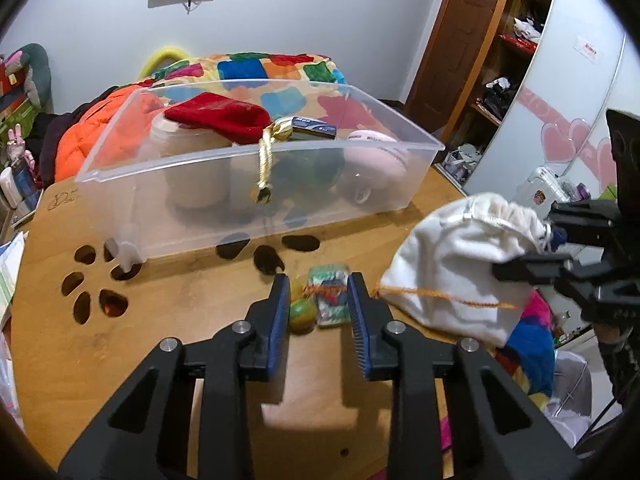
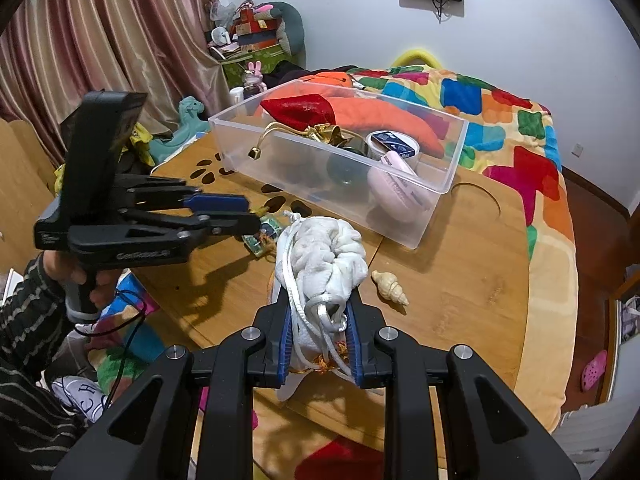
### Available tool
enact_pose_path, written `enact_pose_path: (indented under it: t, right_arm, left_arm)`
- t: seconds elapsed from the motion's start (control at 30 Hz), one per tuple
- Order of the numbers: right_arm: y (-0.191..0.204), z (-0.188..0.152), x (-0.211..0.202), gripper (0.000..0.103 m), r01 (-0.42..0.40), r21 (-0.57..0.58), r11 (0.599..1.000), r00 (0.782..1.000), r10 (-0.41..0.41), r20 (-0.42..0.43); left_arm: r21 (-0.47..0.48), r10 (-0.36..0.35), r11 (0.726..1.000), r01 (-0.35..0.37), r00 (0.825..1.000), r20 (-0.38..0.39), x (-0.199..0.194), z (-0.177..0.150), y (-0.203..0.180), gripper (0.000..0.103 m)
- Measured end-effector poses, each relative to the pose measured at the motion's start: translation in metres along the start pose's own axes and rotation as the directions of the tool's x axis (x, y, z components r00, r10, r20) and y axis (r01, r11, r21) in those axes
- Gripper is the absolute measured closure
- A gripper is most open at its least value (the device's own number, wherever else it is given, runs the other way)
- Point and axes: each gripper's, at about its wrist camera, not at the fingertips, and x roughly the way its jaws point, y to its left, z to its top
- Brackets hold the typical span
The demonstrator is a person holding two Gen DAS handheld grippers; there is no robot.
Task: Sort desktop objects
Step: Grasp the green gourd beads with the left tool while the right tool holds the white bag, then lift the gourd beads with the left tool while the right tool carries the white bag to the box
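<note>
A clear plastic bin (image 1: pixel 224 216) (image 2: pixel 436 216) stands on the round wooden table (image 1: pixel 160 320) (image 2: pixel 460 280) and holds a red pouch (image 1: pixel 218 116) (image 2: pixel 298 110), a pink case (image 2: pixel 394 192) and other items. My right gripper (image 2: pixel 319 312) (image 1: pixel 516 268) is shut on a white drawstring pouch (image 2: pixel 324 256) (image 1: pixel 452 252) with an orange cord. My left gripper (image 1: pixel 319 282) (image 2: pixel 248 210) is open, its fingers on either side of a small green patterned packet (image 1: pixel 330 296) (image 2: pixel 264 234) and a yellow-green ball (image 1: pixel 301 312) on the table.
A seashell (image 2: pixel 390 286) lies on the table right of the pouch. Paw-shaped cutouts (image 1: pixel 92 284) pierce the tabletop near the bin. A colourful patchwork quilt (image 2: pixel 500 120) covers the bed behind the table.
</note>
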Motion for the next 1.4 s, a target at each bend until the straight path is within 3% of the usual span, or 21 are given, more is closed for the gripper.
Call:
enact_pose_path:
  t: [0.23,0.8,0.93,1.4]
  right_arm:
    - [0.001,-0.002,0.001,0.083,0.004,0.003,1.000,1.000,-0.004,-0.005]
    - [-0.002,0.001,0.007,0.082,-0.006,0.012,1.000,1.000,0.007,-0.023]
    - [-0.004,0.002,0.008,0.082,-0.011,0.017,1.000,1.000,0.012,-0.026]
    - [-0.007,0.000,0.013,0.080,-0.012,0.037,0.999,0.999,0.013,-0.037]
  left_arm:
    - [-0.027,0.016,0.999,-0.016,1.000,-0.010,-0.001,-0.009,0.009,0.074]
    - [-0.001,0.080,0.997,-0.080,0.997,-0.004,0.018,0.013,0.005,0.074]
    - [-0.032,0.125,0.992,-0.126,0.992,-0.013,0.017,0.007,0.014,0.074]
    - [0.017,0.102,0.995,-0.102,0.995,-0.016,0.033,0.014,0.004,0.074]
